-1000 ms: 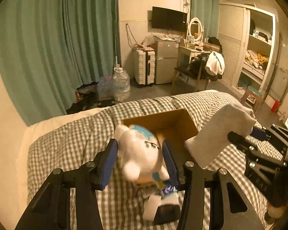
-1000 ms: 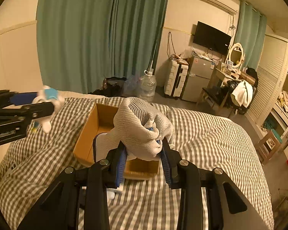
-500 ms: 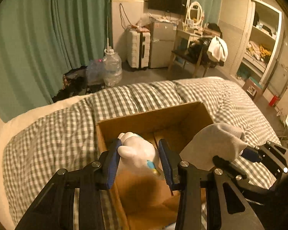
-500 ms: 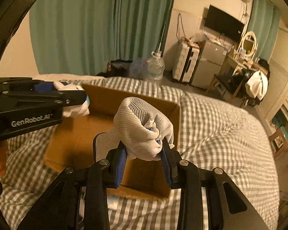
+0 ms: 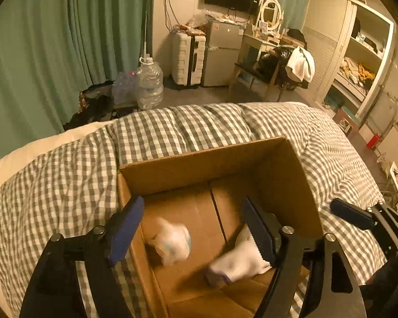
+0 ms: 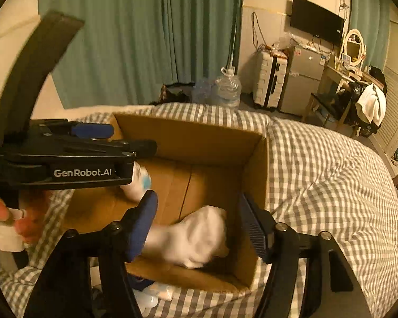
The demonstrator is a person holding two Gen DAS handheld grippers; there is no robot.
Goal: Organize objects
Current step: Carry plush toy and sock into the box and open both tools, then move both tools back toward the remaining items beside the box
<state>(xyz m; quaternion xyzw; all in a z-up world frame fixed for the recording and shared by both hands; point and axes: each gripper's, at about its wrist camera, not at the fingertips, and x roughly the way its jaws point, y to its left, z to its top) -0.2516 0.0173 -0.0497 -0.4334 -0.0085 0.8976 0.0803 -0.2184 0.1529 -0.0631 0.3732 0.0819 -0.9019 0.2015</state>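
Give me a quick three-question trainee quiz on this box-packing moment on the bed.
1. True or false: the left gripper grips the plush toy.
2. The white glove is: A) inside the cardboard box, B) on the checked duvet, C) on the floor.
3. Fill in: the right gripper is ____ (open/shut).

Key: 1 false; 2 A; 3 open.
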